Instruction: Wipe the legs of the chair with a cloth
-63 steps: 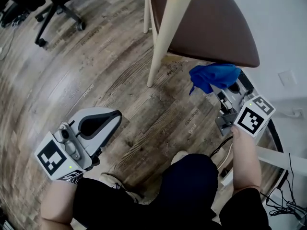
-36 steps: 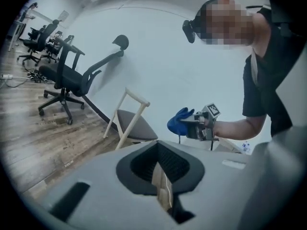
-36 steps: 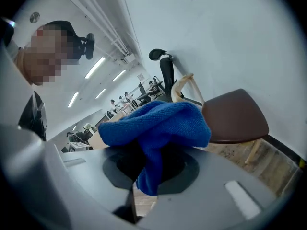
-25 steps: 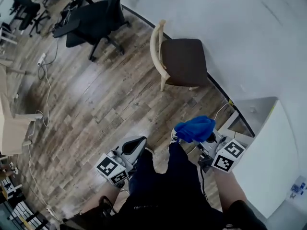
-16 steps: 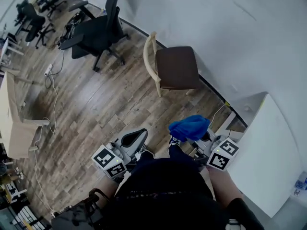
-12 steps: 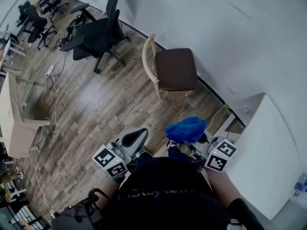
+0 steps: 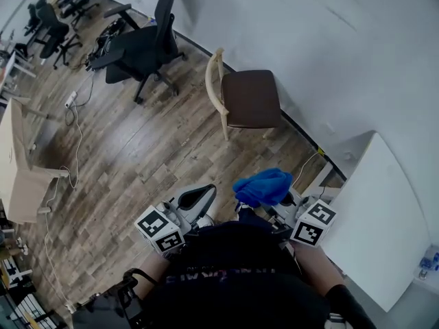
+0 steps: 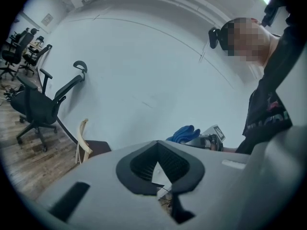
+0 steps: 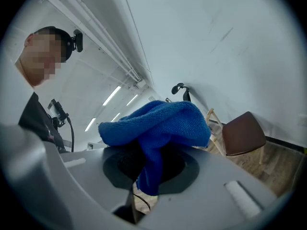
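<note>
Stood well back from the wooden chair point(image 7: 250, 99) by the white wall, viewed from high above. Clamped a bunched blue cloth point(image 7: 262, 187) in the right gripper point(image 7: 280, 204), with most of the fabric heaped over the closed jaws and one fold pinched between them. Held the left gripper point(image 7: 194, 200) low beside it, jaws pressed together on nothing.

Seemed to be either between wiping passes or done with them: cloth and chair well apart, no chair leg point(image 7: 225, 130) touched. For any leg left unwiped, would next need stepping back to the chair, crouching, and pressing the cloth against the pale wood near the floor.

Two and a half seconds earlier, had crouched close under the brown seat, cloth just beside a front leg. Rose and backed away since, now taking in the whole chair, a black office chair point(image 7: 140, 43) and a white countertop point(image 7: 374, 218). Over the last second, shifted only slightly, carrying the cloth a little leftward.
</note>
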`<state>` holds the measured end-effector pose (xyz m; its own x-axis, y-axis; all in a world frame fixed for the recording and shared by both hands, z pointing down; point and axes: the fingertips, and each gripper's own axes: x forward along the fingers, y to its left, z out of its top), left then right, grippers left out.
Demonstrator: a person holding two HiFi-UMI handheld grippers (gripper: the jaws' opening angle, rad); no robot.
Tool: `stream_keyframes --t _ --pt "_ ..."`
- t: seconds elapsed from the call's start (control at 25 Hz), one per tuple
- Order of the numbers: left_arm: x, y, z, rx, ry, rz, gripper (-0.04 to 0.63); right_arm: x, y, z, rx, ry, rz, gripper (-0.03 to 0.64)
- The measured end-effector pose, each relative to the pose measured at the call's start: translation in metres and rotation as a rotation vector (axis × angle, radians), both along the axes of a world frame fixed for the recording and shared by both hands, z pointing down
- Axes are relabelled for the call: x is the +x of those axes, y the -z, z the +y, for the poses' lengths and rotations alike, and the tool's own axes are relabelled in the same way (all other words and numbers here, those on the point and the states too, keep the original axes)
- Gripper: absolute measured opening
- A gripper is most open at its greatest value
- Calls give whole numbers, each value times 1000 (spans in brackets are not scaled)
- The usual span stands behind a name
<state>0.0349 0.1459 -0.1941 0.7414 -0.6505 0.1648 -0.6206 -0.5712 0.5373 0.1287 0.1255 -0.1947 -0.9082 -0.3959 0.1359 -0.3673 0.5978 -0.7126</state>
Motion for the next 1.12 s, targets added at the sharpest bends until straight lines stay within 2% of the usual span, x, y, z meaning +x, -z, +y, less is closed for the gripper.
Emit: stream_keyframes --t 0.36,0.72,1.12 --pt "-63 13 71 16 -47 29 -3 -64 11 82 -9 -55 -7 66" --pt "-107 8 125 23 -75 33 -3 -112 5 143 2 -44 23 65" --pt "-127 8 156 44 -78 40 -3 -124 0 183 19 -54 53 64"
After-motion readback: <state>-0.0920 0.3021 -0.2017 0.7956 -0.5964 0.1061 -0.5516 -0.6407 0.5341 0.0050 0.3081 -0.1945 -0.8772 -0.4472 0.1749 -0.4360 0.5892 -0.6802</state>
